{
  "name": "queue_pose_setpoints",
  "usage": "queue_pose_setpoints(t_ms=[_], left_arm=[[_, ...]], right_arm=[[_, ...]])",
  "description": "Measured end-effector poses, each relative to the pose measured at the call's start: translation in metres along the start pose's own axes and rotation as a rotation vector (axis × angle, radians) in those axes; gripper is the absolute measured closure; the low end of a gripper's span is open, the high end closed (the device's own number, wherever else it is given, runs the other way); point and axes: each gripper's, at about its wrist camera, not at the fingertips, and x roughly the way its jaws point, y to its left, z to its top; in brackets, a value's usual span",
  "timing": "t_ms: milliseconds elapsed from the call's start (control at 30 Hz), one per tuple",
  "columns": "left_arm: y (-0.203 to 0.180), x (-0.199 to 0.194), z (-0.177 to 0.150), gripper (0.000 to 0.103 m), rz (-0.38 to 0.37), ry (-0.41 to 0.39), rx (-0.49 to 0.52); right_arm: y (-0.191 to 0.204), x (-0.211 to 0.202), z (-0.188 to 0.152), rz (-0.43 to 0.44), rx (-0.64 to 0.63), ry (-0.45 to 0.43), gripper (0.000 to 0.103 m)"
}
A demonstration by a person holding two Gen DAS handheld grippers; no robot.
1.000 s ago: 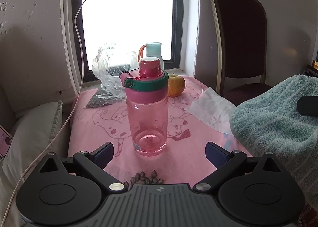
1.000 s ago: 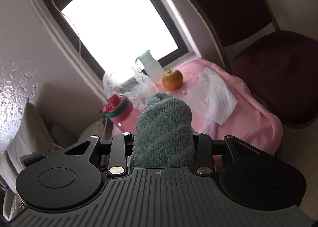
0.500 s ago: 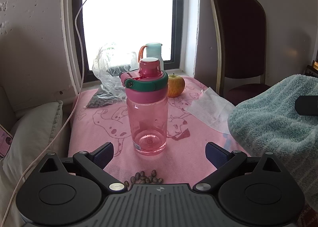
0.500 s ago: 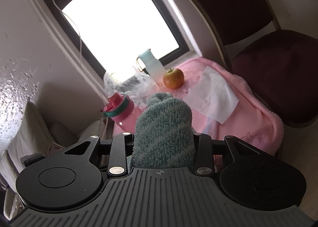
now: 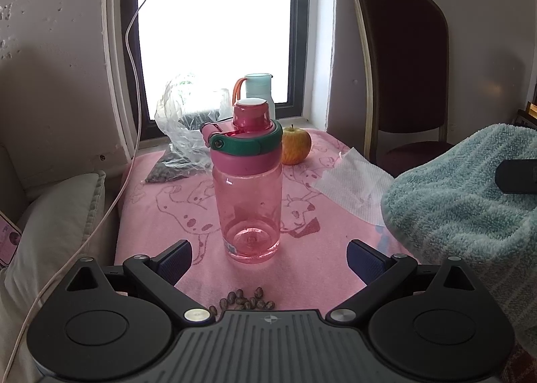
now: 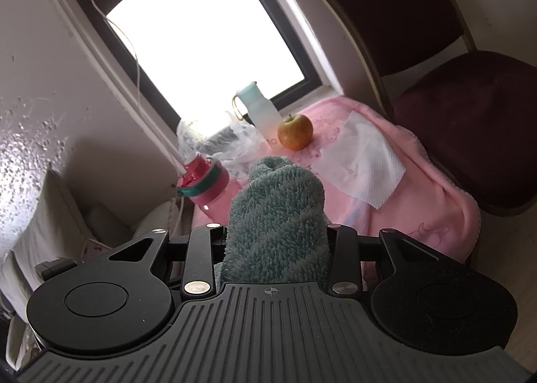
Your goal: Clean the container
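The pink bottle [image 5: 250, 188] stands upright on the pink-covered bench [image 5: 174, 215], at the centre of the left wrist frame, its long axis vertical and its green-ringed lid shut on top. It lies straight ahead of the left hand-held gripper [image 5: 268, 257], just beyond the fingertips and centred in the gap between them. That hand-held gripper is spread wide and holds nothing; its blue pads [image 5: 174, 257] touch neither the bottle nor the cloth. A small heap of seeds [image 5: 245, 299] lies on the cloth between it and the bottle.

The right hand-held gripper [image 6: 277, 238] is clamped on a rolled teal towel [image 6: 277, 215], which fills the space between its fingers and sticks out forward. In the right wrist frame the bottle sits at centre left, beyond and to the left of the towel, partly hidden by it.

The left hand looks the nearer and better lined up to take the bottle; the likely next move is to steady it there while the towel comes across from the right edge of the left frame.
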Motion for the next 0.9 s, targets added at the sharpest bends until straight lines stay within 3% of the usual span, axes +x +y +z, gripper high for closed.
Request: queue_pose_setpoints(t_ms=[900], left_arm=[[0.013, 0.000, -0.005, 0.004, 0.018, 0.011, -0.016]], right_arm=[[0.006, 0.010, -0.002, 0.005, -0.002, 0.016, 0.063]])
